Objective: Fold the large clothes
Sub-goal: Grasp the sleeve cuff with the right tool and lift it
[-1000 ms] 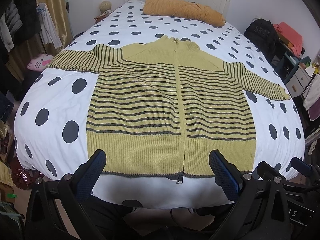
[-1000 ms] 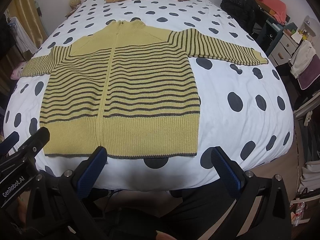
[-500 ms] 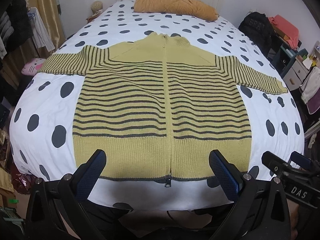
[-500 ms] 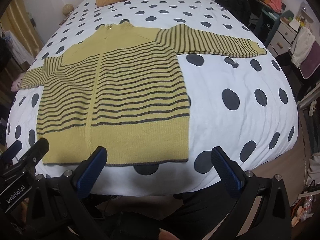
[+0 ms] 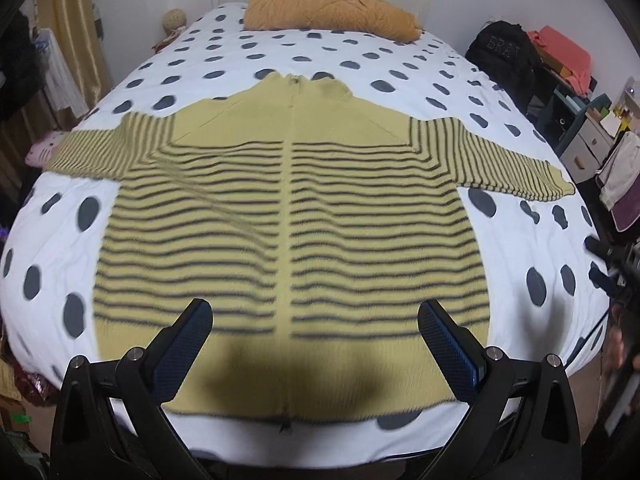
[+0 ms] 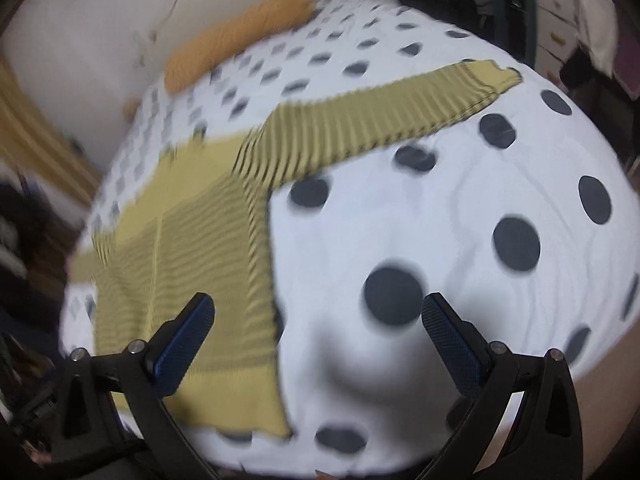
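Observation:
A yellow zip cardigan with dark stripes (image 5: 288, 232) lies flat on the polka-dot bed (image 5: 60, 240), both sleeves spread out. My left gripper (image 5: 316, 320) is open and empty above its hem, over the zip line. My right gripper (image 6: 318, 316) is open and empty above the bare sheet, just right of the cardigan's right side edge (image 6: 264, 280). The right sleeve (image 6: 380, 116) stretches away to the upper right in the blurred right wrist view; its cuff (image 6: 492, 78) lies near the bed edge.
An orange pillow (image 5: 332, 18) lies at the head of the bed. A black backpack (image 5: 504, 52) and cluttered drawers (image 5: 592, 136) stand to the right. Hanging clothes (image 5: 56, 72) and a pink plush (image 5: 40, 152) are on the left.
Both grippers have moved forward over the bed. The right one has swung right and tilted, now facing the right sleeve. The cardigan has not moved.

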`<state>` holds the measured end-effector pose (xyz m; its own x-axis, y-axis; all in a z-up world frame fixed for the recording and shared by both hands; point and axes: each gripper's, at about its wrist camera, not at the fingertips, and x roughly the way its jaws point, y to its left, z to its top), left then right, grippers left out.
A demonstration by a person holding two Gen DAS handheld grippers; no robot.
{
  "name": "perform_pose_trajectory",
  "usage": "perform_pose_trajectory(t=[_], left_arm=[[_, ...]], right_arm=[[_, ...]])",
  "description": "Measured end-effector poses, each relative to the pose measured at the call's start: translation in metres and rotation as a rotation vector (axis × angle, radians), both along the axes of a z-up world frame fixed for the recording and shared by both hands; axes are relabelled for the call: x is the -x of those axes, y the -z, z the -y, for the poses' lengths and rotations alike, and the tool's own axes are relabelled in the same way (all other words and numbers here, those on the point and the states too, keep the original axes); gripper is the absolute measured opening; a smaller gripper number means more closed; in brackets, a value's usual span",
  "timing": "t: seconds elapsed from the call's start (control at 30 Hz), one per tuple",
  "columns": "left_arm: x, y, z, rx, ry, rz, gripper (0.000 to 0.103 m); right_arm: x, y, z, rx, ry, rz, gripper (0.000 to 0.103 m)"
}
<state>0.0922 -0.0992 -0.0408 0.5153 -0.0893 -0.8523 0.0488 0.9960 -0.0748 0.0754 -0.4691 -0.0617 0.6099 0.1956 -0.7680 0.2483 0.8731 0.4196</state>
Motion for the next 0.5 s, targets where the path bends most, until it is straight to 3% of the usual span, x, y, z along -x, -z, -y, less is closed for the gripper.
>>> perform_pose_trajectory(t=[0.07, 0.2, 0.43, 0.5], left_arm=[[-0.021, 0.011, 0.016, 0.017, 0.018, -0.015, 0.103], [-0.051, 0.04, 0.054, 0.004, 0.071, -0.071, 0.103], [-0.074, 0.071, 0.105, -0.032, 0.156, -0.093, 0.103], [-0.08, 0.075, 0.11, -0.036, 0.164, -0.086, 0.103]], right_arm=[[-0.012, 0.014, 0.055, -0.074, 0.12, 0.054, 0.103], [-0.051, 0.045, 0.147, -0.162, 0.311, 0.047, 0.103], [-0.132, 0.082, 0.238, -0.284, 0.401, 0.117, 0.102], [-0.15, 0.095, 0.256, -0.34, 0.406, 0.116, 0.098]])
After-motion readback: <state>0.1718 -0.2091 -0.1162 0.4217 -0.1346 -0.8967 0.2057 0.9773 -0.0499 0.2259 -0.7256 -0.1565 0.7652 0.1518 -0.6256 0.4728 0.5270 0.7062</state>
